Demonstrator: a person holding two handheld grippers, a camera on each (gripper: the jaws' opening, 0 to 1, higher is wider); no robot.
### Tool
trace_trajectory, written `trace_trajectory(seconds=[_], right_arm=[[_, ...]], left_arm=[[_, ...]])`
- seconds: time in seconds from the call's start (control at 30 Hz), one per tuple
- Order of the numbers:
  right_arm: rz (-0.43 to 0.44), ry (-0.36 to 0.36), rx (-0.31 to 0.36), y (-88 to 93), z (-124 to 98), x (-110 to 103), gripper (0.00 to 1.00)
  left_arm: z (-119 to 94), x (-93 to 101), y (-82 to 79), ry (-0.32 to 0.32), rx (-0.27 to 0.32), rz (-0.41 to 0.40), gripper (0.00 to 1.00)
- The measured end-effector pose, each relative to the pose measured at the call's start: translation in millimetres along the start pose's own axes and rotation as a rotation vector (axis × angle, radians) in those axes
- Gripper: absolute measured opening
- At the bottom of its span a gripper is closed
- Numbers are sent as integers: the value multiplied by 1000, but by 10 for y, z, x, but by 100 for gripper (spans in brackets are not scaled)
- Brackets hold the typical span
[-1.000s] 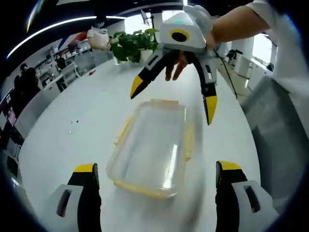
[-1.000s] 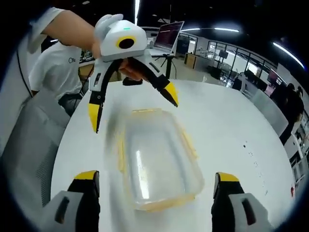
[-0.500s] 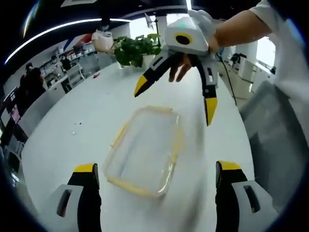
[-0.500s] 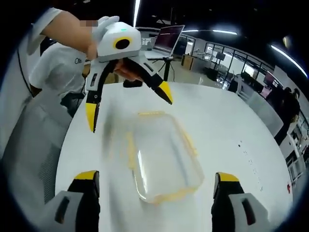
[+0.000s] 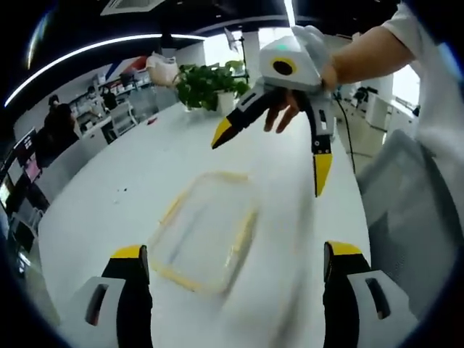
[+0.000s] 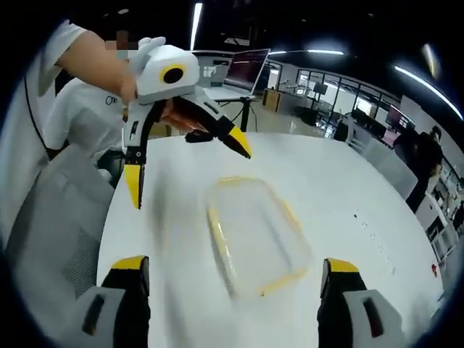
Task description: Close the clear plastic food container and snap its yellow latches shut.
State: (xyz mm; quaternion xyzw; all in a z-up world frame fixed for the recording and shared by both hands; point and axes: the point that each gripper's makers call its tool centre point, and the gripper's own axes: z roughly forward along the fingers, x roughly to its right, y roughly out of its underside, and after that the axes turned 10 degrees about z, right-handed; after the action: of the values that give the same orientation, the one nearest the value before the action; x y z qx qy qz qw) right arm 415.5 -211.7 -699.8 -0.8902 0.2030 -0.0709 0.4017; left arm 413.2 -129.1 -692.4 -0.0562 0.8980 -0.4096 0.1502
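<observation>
While blurred by motion, lies flat on the white table (image 5: 130,174): a clear plastic food container (image 5: 205,229) with yellow rim and latches, closed or not impossible to tell. Sits out ahead between the left gripper (image 5: 232,270) jaws, spread wide and touching nothing. Same container (image 6: 258,233) ahead of the right gripper (image 6: 230,275), likewise gaping and empty. Raised above the far side of the box, well off the tabletop, each tool seen from the other's camera, yellow tips apart. Beyond: a potted plant (image 5: 206,83), an open laptop (image 6: 246,69), a grey chair (image 6: 54,217)
</observation>
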Motion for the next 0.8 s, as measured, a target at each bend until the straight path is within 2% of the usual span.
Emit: trace_trajectory(seconds=[0.1,0.33,0.6,0.8], right_arm=[[7,5,14,-20,-38,-48,99],[16,6,32,-10,-103,-206,99],[50,7,58,47,-166,-377,99],[98,19,103,47,-267,-508,99]], left_arm=[[-46,37,-36,-17,21,-27,99],[-116,199,-62,-23,29,-24,99],[-253,351,-79,-49,44,-54,99],[-330,479,-71,-69,53,-55,99]])
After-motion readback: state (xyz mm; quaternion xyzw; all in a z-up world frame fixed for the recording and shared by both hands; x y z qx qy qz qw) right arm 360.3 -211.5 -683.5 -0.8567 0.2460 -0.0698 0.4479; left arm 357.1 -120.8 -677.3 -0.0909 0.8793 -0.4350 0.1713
